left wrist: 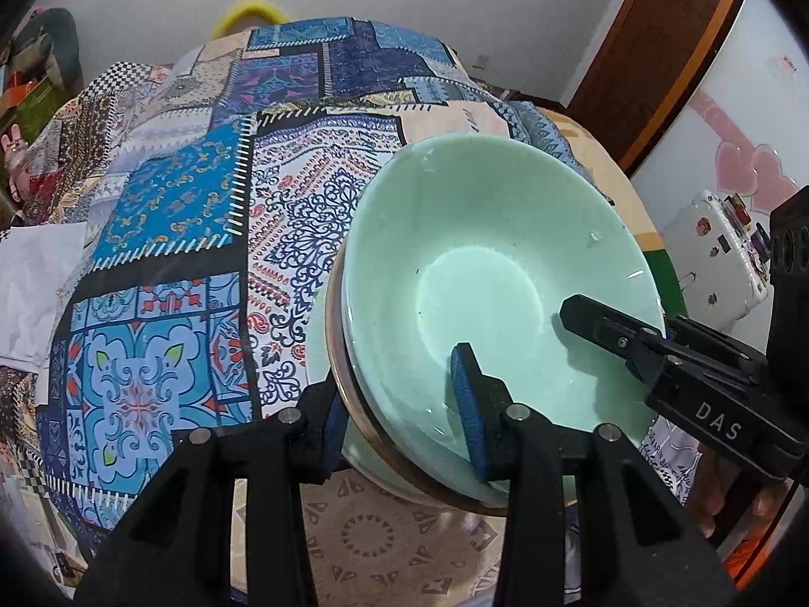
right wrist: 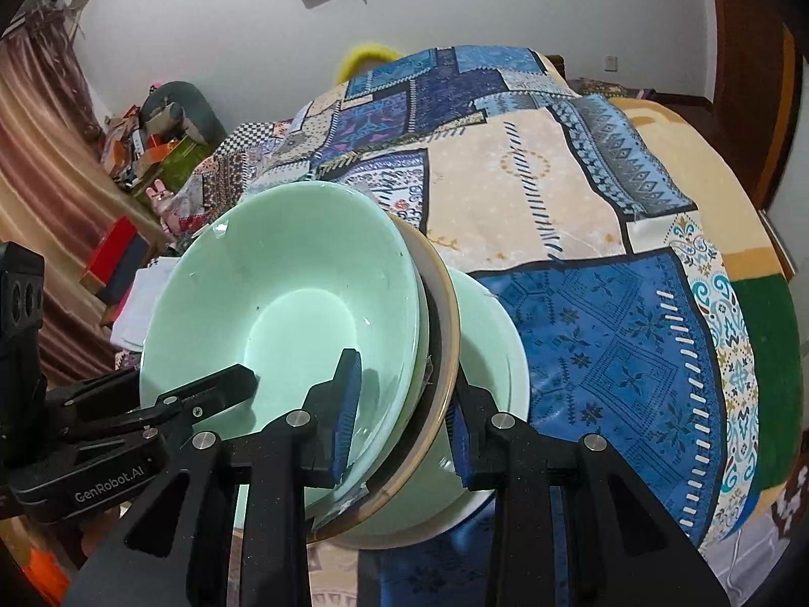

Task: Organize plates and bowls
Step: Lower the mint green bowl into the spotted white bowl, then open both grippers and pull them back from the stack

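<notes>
A stack of pale green bowls (left wrist: 485,253) with a tan-rimmed plate (left wrist: 338,354) between them is held tilted over the patchwork cloth (left wrist: 177,253). My left gripper (left wrist: 404,404) is shut on the stack's near rim, one blue pad inside the top bowl, the other outside. My right gripper (right wrist: 402,430) is shut on the opposite rim of the same stack (right wrist: 283,283), one pad inside, one under the plate (right wrist: 445,313). A lower green bowl (right wrist: 495,334) sits under the plate. Each gripper shows in the other's view (left wrist: 657,349), (right wrist: 167,404).
The cloth (right wrist: 607,303) covers a rounded surface with a beige and green blanket (right wrist: 758,303) at its right edge. A white paper (left wrist: 35,283) lies at the left. A white case (left wrist: 718,263) and a door stand to the right; clutter sits at the far left.
</notes>
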`<state>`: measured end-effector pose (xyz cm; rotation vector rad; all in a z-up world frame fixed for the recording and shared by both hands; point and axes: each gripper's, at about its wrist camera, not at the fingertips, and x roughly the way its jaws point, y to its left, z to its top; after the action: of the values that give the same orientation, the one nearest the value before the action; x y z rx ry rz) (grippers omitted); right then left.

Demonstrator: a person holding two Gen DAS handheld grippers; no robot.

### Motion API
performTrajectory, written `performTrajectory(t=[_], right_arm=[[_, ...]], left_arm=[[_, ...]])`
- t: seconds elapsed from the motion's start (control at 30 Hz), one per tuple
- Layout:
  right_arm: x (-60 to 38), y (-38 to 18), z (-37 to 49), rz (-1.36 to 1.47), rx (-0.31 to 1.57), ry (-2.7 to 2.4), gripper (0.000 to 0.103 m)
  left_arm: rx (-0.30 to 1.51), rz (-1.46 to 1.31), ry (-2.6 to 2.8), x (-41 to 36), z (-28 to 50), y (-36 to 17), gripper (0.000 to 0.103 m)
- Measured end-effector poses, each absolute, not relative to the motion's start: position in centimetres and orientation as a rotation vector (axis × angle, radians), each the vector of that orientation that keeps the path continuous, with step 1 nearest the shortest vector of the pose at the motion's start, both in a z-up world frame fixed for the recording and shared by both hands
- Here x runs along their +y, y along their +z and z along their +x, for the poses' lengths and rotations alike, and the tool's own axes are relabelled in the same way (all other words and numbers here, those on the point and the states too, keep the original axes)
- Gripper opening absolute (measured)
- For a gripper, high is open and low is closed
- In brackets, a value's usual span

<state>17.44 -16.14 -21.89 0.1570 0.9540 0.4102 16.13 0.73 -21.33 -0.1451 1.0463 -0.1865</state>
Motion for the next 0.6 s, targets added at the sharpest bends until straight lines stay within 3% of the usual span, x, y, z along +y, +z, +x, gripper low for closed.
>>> performTrajectory(t=[0.6], right_arm=[[-16.1,-24.4,18.3,0.150,0.996,0.393,0.031]], left_arm=[[1.118,-0.166,-0.177,0.9,17.8,-23.8,0.038]])
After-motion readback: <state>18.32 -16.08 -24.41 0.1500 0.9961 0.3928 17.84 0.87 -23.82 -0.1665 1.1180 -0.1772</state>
